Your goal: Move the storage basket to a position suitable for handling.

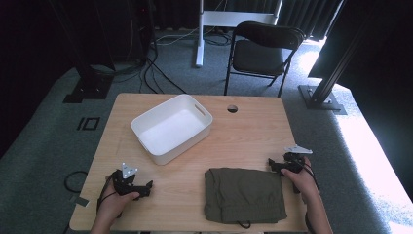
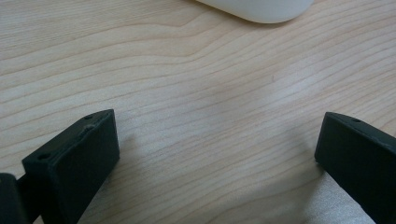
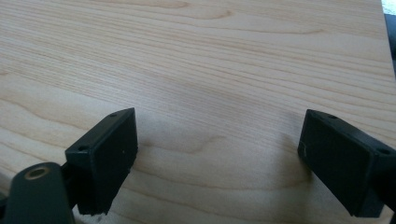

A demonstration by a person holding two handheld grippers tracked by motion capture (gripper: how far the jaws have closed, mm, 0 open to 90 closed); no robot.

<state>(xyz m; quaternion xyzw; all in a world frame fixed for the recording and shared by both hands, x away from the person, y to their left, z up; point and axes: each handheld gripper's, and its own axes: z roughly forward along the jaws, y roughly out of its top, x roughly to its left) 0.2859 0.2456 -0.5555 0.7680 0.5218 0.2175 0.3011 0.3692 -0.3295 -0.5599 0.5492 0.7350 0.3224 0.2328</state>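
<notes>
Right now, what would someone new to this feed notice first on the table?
Probably the white bin, standing empty and skewed at the table's far middle, and the folded olive-green garment lying flat at the near edge. A hand rests at each side: the left tool near the left corner, the right tool just beside the garment's far right corner, both with jaws open over bare wood.

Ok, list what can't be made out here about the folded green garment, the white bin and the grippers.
- Folded green garment: what kind it is; high view, folded and too small.
- Its near edge and cord: high view, partly cut off by the bottom edge.
- White bin: left gripper view cuts it off at the top edge.
- Left gripper, right gripper: jaw gap too small in the high view; the gripper views show both open.
</notes>
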